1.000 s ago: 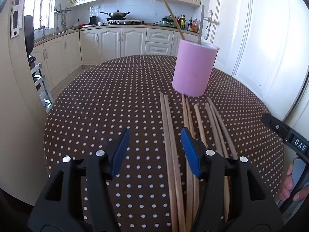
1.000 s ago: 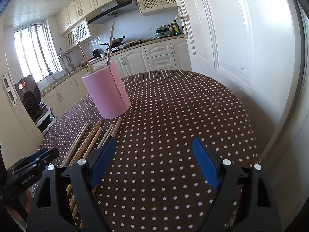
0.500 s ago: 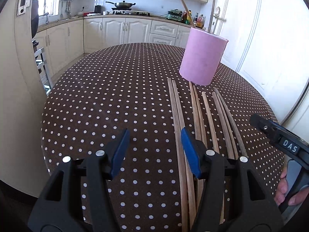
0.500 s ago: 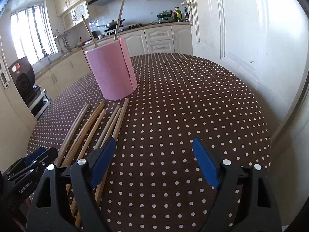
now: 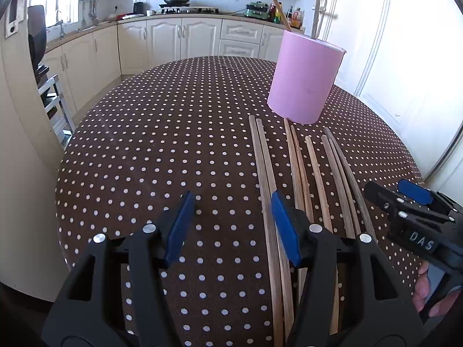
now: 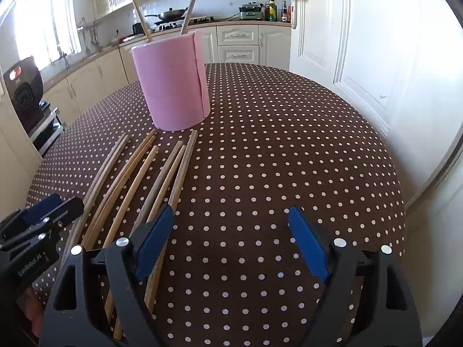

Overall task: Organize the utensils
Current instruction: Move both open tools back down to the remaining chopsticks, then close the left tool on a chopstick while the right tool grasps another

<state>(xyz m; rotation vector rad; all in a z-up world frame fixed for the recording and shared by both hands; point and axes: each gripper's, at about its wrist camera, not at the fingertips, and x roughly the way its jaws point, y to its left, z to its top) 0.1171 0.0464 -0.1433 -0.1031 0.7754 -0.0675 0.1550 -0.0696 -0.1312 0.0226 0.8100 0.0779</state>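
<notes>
- Wooden chopsticks (image 5: 315, 173) lay side by side on the dotted desk (image 5: 173, 144), just before a pink holder (image 5: 303, 84) holding two more.
- Left gripper (image 5: 231, 225) and right gripper (image 6: 231, 240) hovered with fingers released, empty.

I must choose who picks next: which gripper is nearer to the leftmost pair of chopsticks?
Left. The left gripper hovers open beside the leftmost pair of chopsticks; the right gripper is open beyond the row's far side.

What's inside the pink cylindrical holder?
Two wooden chopsticks stand in the pink cylindrical holder, their upper ends leaning out above the rim. The opaque wall hides the lower ends and anything else inside.
</notes>
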